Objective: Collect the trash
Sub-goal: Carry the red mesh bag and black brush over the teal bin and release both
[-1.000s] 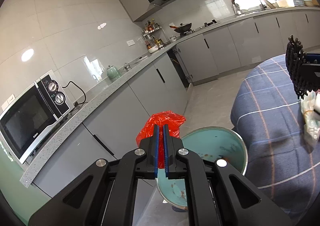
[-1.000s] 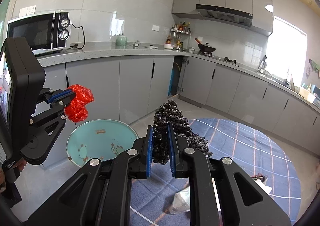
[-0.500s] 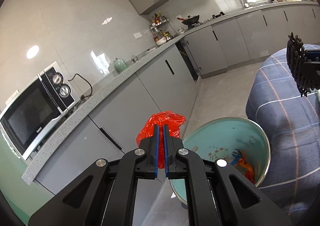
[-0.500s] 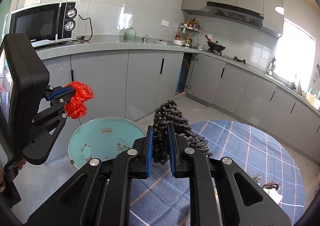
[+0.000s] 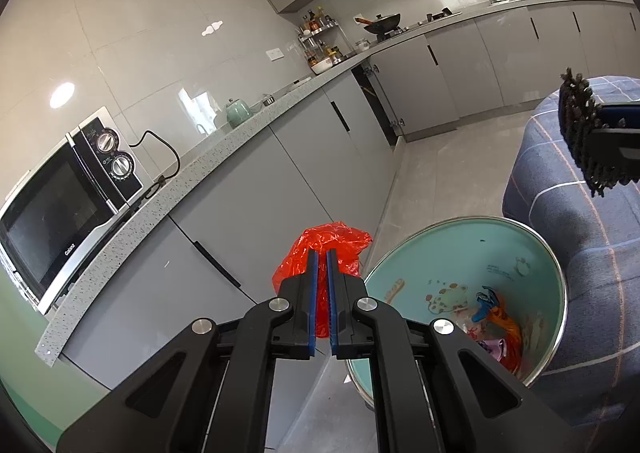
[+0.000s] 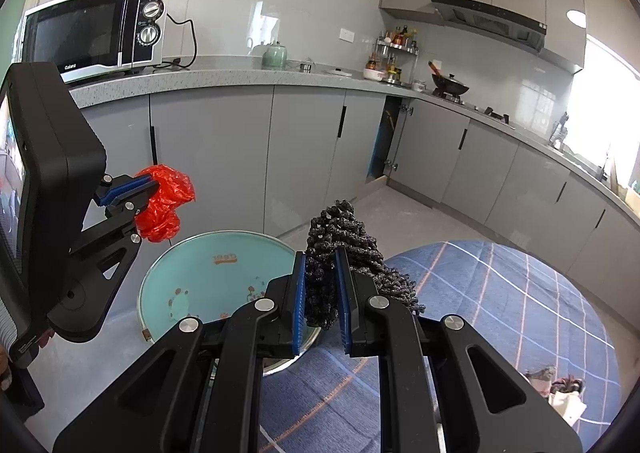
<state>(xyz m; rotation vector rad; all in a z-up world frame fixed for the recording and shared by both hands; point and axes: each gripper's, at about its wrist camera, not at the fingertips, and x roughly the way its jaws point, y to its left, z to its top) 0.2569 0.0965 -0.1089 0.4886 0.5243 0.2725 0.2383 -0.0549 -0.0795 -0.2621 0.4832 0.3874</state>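
My left gripper [image 5: 320,259] is shut on a crumpled red plastic bag [image 5: 324,245], held in the air just left of a teal bin [image 5: 520,253] that stands on the floor. From the right wrist view the same red plastic bag [image 6: 164,201] hangs above the teal bin's [image 6: 192,277] left rim. My right gripper [image 6: 320,273] is shut on a black knobbly mesh pad [image 6: 340,237], above the near edge of a blue checked tablecloth [image 6: 500,293]. That black pad [image 5: 580,133] shows at the far right of the left wrist view. Colourful scraps [image 5: 496,317] lie inside the bin.
A grey counter [image 6: 240,77] with cabinets runs behind, carrying a microwave [image 6: 96,33] and a green kettle [image 6: 276,55]. Light trash scraps [image 6: 560,389] lie on the tablecloth at the lower right. Bare grey floor [image 5: 440,181] stretches between cabinets and table.
Both grippers have moved closer to the bin and sunk a little; the bin looks larger and its contents now show. Both grips are unchanged.
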